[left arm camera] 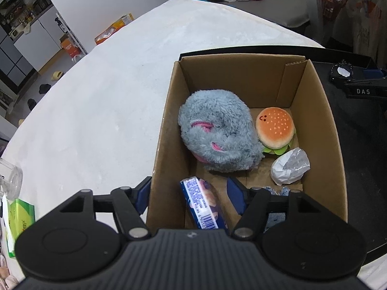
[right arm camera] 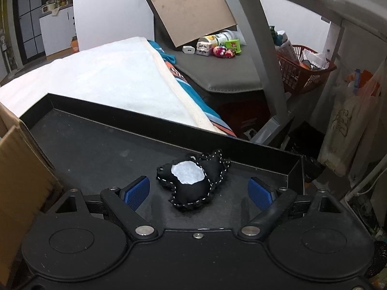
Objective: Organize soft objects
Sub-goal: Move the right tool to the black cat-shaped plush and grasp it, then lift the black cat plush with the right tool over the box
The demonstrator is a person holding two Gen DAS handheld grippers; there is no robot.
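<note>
In the left wrist view a cardboard box [left arm camera: 169,125] holds a grey fluffy plush [left arm camera: 217,130], a burger plush [left arm camera: 275,128], a white crumpled bag [left arm camera: 290,166] and a blue wrapped snack pack [left arm camera: 205,203]. My left gripper [left arm camera: 188,198] is open, its jaws straddling the box's near left wall, with the snack pack between them. In the right wrist view a black stitched soft toy with a white patch [right arm camera: 193,178] lies on a black tray [right arm camera: 96,145]. My right gripper [right arm camera: 198,193] is open just before the toy, empty.
The box and tray sit on a white cloth-covered table [left arm camera: 96,96]. A green tissue pack [left arm camera: 19,220] lies at the left edge. Behind are a grey bench with small toys [right arm camera: 217,48] and an orange basket [right arm camera: 304,72].
</note>
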